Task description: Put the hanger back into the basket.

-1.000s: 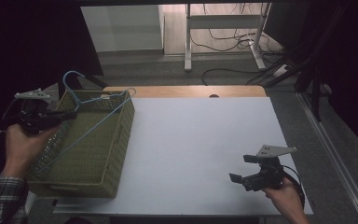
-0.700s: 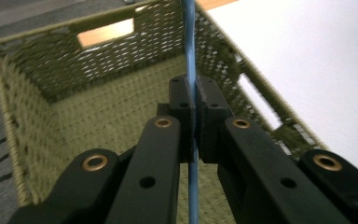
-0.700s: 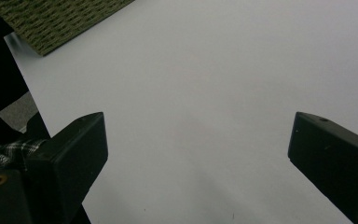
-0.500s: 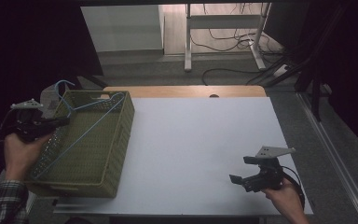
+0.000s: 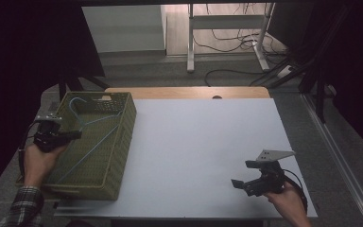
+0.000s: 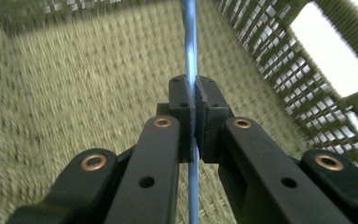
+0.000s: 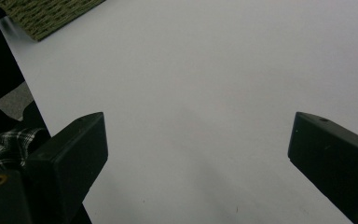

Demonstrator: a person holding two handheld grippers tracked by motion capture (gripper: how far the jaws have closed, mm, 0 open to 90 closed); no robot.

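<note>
Looks like a lab or test room: bare white table (image 5: 208, 151), dark curtains (image 5: 28, 47), loose cables (image 5: 231, 19) on the floor, a metal desk frame (image 5: 191, 38) behind.

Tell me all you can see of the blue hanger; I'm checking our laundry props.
The blue hanger is thin, light blue and wire-like, with a curved hook near the far end of the green woven basket. Its straight bars run slanting along the inside of the basket. The left tool is shut on one bar, which passes straight between the jaws. Whether it rests on the basket floor I cannot tell.
</note>
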